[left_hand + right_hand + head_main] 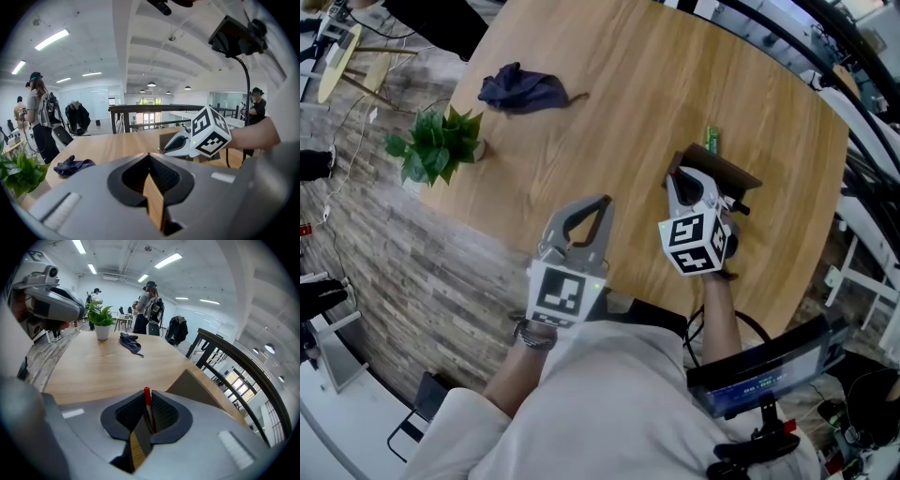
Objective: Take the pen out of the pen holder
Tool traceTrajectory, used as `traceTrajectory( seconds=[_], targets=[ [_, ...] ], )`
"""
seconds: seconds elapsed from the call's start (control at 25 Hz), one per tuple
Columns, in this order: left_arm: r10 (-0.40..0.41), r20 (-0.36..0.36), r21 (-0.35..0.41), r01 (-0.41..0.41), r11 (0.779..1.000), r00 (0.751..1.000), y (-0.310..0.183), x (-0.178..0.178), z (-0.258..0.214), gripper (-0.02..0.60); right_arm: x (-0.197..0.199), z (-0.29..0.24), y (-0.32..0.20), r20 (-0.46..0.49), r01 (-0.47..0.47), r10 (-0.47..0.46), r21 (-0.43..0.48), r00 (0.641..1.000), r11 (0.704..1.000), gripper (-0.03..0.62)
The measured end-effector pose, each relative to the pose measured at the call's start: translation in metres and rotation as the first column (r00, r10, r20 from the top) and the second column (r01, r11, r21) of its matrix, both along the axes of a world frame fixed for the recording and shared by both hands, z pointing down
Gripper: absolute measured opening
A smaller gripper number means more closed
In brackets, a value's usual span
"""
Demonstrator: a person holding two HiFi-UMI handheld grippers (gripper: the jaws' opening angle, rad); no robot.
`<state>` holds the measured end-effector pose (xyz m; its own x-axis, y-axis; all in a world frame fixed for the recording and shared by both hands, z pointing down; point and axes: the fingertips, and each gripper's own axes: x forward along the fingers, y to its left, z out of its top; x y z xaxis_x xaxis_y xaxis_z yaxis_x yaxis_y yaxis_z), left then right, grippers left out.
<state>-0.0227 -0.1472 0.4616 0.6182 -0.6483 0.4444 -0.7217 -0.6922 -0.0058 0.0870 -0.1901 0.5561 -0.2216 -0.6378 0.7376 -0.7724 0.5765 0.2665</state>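
Note:
A dark brown pen holder [733,172] stands on the round wooden table [609,84] at the right, with a green pen [712,139] sticking out at its far side. My right gripper [679,178] is at the holder's near left side. In the right gripper view the right gripper [147,397] is shut on a thin red pen [147,401], whose tip pokes up between the pads, and the holder [197,387] lies just beyond. My left gripper [602,201] hovers over the table to the left, shut and holding nothing; its pads meet in the left gripper view [149,156].
A crumpled dark blue cloth [520,89] lies at the table's far left. A small potted plant [441,145] stands at the left edge. A railing [234,366] runs behind the table. People stand in the background [40,117]. A monitor [769,370] sits by my right side.

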Motion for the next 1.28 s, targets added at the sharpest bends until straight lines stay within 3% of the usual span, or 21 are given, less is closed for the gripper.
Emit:
traceTrajectory(
  seconds=[1.28],
  targets=[
    [0.023, -0.069, 0.060, -0.019, 0.998, 0.997, 0.000, 0.014, -0.035, -0.002, 0.007, -0.044, 0.003, -0.007, -0.005, 0.006, 0.073, 1.000, 0.997, 0.041]
  ],
)
